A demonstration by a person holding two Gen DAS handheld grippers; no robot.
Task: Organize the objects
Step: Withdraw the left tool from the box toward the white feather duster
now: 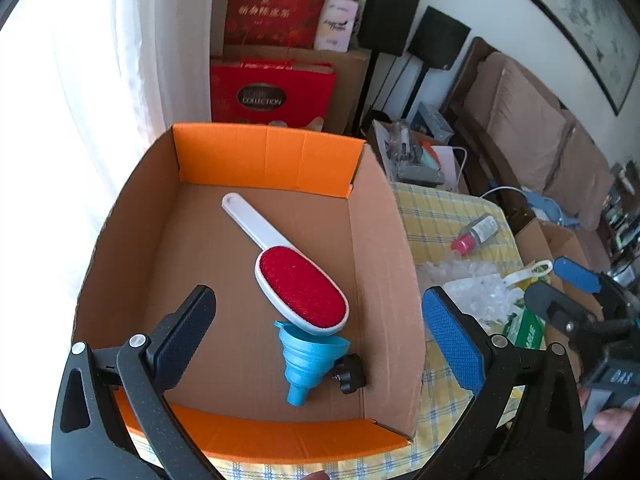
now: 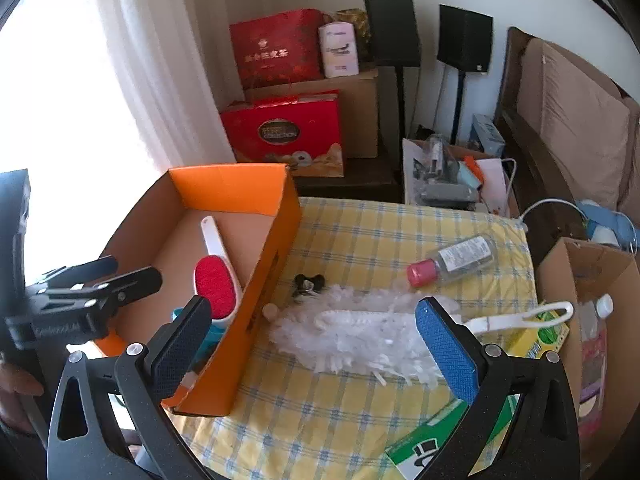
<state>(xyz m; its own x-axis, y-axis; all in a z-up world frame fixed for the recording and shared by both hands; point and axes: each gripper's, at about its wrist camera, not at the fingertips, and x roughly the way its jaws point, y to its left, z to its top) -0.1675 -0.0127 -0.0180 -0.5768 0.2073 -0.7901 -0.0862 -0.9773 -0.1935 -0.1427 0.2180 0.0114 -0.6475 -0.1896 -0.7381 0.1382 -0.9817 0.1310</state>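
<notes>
1. An open cardboard box (image 1: 372,240) with plain brown corrugated walls and floor and orange-faced end flaps stands on the table's left part.
2. Inside it lies a lint brush (image 1: 298,292): a flat white plastic handle with a hole at its tip, widening to an oval head covered in red napped fabric.
3. The brush head rests on the rim of a blue collapsible funnel (image 1: 310,360), ribbed in stepped rings and lying on its side.
4. A small black knob-like piece (image 1: 352,372) touches the funnel near the box wall.
5. Outside the box, on the yellow plaid tablecloth (image 2: 360,232), lies a fluffy white duster (image 2: 360,336) with shaggy strips and a white looped plastic handle.
6. Beyond it a clear plastic bottle (image 2: 456,260) with a pink cap lies on its side; a small black lobed part (image 2: 309,282) sits beside the box's orange outer wall.
7. A green-and-white carton (image 2: 424,444) lies at the near edge of the table.
8. The left gripper (image 1: 316,340), hovering over the box, has its textured pads spread wide with nothing between them.
9. The right gripper (image 2: 312,344), above the duster, is likewise spread fully and empty.
</notes>
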